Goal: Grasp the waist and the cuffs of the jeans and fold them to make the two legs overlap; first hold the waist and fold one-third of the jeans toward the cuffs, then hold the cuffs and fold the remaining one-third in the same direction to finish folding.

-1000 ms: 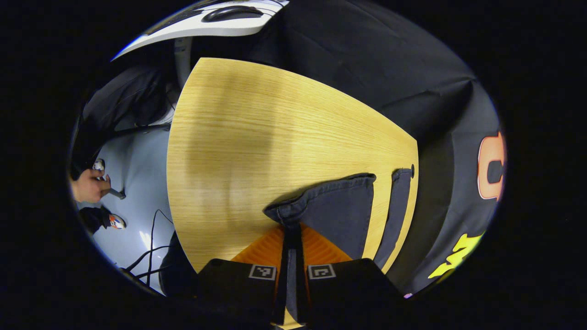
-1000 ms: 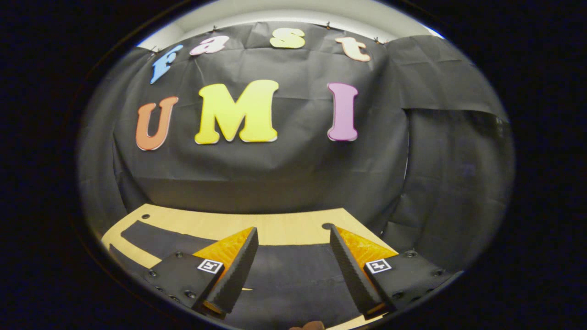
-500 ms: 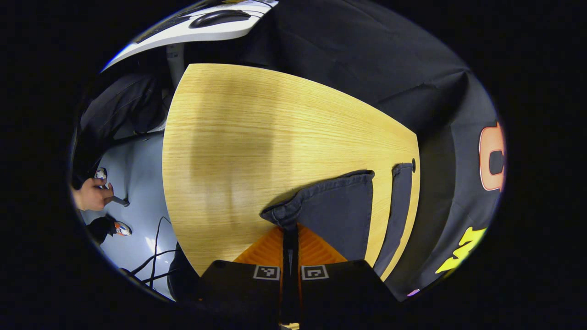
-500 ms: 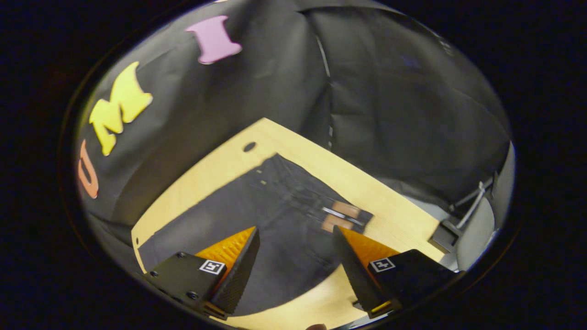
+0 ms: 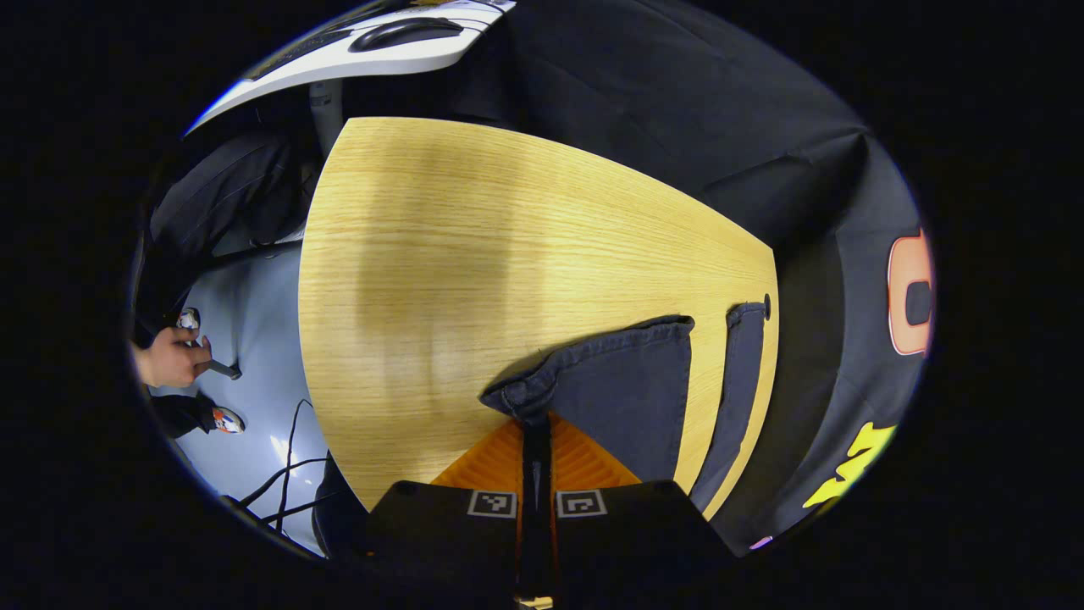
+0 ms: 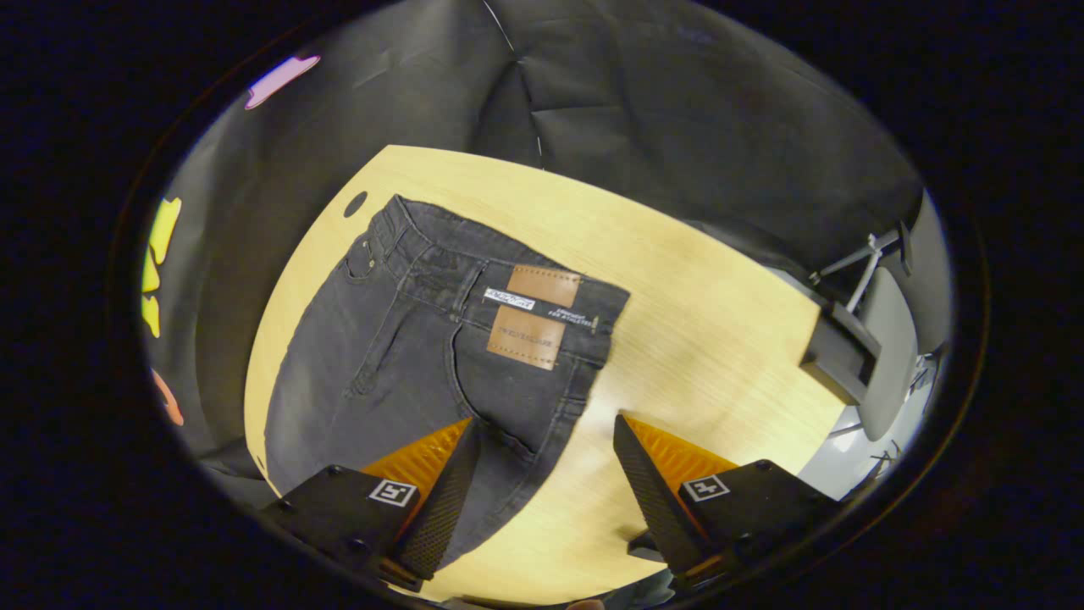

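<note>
Dark grey jeans [image 6: 398,356] lie flat on the wooden table [image 6: 703,339], legs apart. Their waist [image 6: 508,284], with two tan leather patches, points away from me in the right gripper view. My right gripper [image 6: 546,462] hovers open over the seat and the jeans' side edge, with nothing between its fingers [image 6: 440,500]. In the left gripper view, my left gripper [image 5: 535,428] is shut on the bunched corner of the nearer leg's cuff [image 5: 610,381], slightly raised off the table [image 5: 474,254]. The other leg [image 5: 738,373] lies along the table's far edge.
A grey chair [image 6: 881,339] stands off the table's end near the waist. A white desk with a mouse [image 5: 398,38] sits beyond the table. On the floor side are a person's hand [image 5: 169,360] and cables [image 5: 279,474]. The booth's cloth borders the table.
The right gripper has swung down from facing the wall to looking at the waist of the jeans, still open. The left gripper closed tighter on the cuff and has barely moved.
</note>
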Motion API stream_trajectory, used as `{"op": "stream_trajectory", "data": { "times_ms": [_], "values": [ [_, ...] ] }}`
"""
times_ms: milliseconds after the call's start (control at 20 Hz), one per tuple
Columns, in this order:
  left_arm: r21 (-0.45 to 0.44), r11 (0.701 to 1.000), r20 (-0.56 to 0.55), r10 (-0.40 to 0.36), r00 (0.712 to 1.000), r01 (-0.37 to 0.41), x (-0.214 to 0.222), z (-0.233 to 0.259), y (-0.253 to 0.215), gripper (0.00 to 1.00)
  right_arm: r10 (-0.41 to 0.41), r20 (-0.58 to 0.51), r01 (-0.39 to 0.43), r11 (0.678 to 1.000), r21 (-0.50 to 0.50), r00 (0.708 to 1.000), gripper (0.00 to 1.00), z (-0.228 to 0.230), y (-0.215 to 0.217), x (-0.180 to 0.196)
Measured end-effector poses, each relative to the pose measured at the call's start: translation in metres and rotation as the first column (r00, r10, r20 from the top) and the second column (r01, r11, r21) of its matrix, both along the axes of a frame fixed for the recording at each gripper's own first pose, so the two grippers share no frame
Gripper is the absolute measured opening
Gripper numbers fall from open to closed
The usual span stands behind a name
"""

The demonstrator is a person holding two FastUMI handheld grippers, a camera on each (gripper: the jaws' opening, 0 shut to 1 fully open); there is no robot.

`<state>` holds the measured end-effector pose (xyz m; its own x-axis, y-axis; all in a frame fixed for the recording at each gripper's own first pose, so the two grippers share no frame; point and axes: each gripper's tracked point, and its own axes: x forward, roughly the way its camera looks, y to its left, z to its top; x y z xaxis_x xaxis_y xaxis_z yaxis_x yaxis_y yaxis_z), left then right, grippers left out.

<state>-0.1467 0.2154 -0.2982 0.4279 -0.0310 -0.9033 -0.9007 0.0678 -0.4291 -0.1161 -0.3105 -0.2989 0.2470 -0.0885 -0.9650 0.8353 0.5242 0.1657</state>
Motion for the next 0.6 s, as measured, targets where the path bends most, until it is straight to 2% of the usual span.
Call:
{"op": "stream_trajectory", "data": {
  "times_ms": [50,150,250,350,450,500,600],
  "values": [
    [0.000,1.000,-0.003,0.001,1.000,-0.001,0.000,0.000,0.000,0.03,0.012,0.036,-0.013,1.000,0.008,0.999,0.92,-0.003,0.001,0.010],
    [0.002,1.000,-0.010,0.003,1.000,-0.003,0.000,0.000,0.000,0.03,0.024,0.012,-0.024,1.000,0.000,1.000,0.87,-0.008,0.001,0.012],
    [-0.003,1.000,-0.014,0.009,1.000,-0.009,0.000,0.000,0.000,0.03,0.022,-0.018,-0.022,1.000,-0.009,1.000,0.44,-0.013,-0.006,0.009],
    [-0.012,1.000,-0.004,0.022,1.000,-0.022,0.001,0.001,0.000,0.03,-0.031,-0.005,0.032,0.999,0.020,0.999,0.02,-0.013,-0.005,0.011],
    [-0.017,0.999,0.002,0.038,0.999,-0.038,0.002,0.001,0.000,0.03,-0.035,0.013,0.034,0.999,0.033,0.999,0.09,-0.011,-0.006,0.010],
    [-0.018,0.999,0.000,0.045,0.999,-0.045,0.002,0.002,0.000,0.04,-0.036,0.027,0.035,0.999,0.033,0.999,0.05,-0.007,-0.006,0.012],
    [-0.019,0.998,0.003,0.058,0.998,-0.058,0.004,0.008,-0.001,0.03,-0.050,0.063,0.047,0.998,0.038,0.997,0.05,0.004,-0.005,0.016]
  ]
}}
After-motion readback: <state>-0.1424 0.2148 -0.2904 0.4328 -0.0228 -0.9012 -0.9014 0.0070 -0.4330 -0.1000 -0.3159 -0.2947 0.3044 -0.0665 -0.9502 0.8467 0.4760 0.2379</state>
